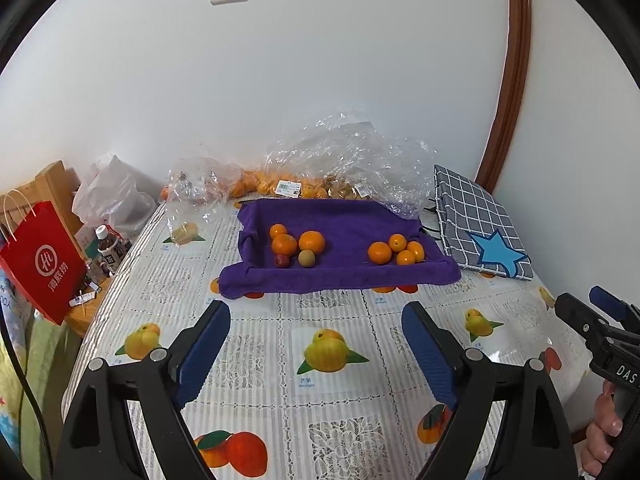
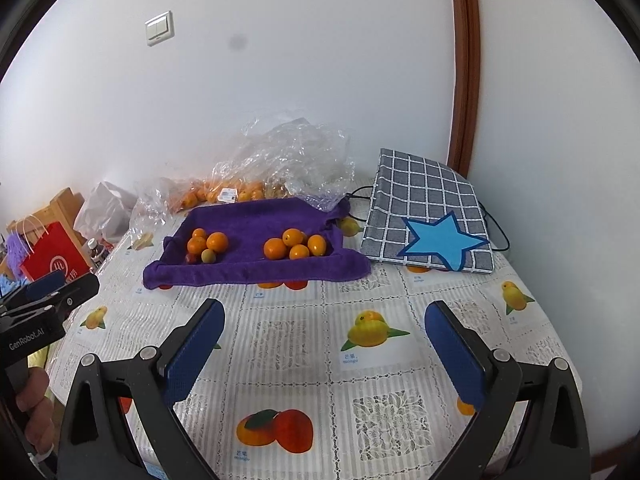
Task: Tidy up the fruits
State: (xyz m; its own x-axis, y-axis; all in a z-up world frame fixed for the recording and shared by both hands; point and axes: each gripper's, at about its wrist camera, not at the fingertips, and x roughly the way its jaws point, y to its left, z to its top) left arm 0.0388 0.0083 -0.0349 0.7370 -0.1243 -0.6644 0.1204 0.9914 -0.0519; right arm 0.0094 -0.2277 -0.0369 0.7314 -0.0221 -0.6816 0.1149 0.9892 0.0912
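Observation:
A purple towel-lined tray (image 1: pixel 344 276) (image 2: pixel 256 270) lies at the table's far middle. In it, a left group: three oranges (image 1: pixel 311 241) (image 2: pixel 217 241), a small red fruit (image 1: pixel 282 260) and a small greenish-brown fruit (image 1: pixel 306 258) (image 2: pixel 208 256). A right group holds several oranges (image 1: pixel 379 252) (image 2: pixel 275 248). My left gripper (image 1: pixel 316 312) is open and empty, over the table in front of the tray. My right gripper (image 2: pixel 324 312) is open and empty, also short of the tray. Each gripper shows at the edge of the other's view.
Clear plastic bags of oranges (image 1: pixel 280 184) (image 2: pixel 224 194) lie behind the tray by the wall. A grey checked bag with a blue star (image 1: pixel 484 228) (image 2: pixel 428 224) lies at the right. A red paper bag (image 1: pixel 40 260), bottles (image 1: pixel 108 244) and a wooden stand sit off the table's left edge.

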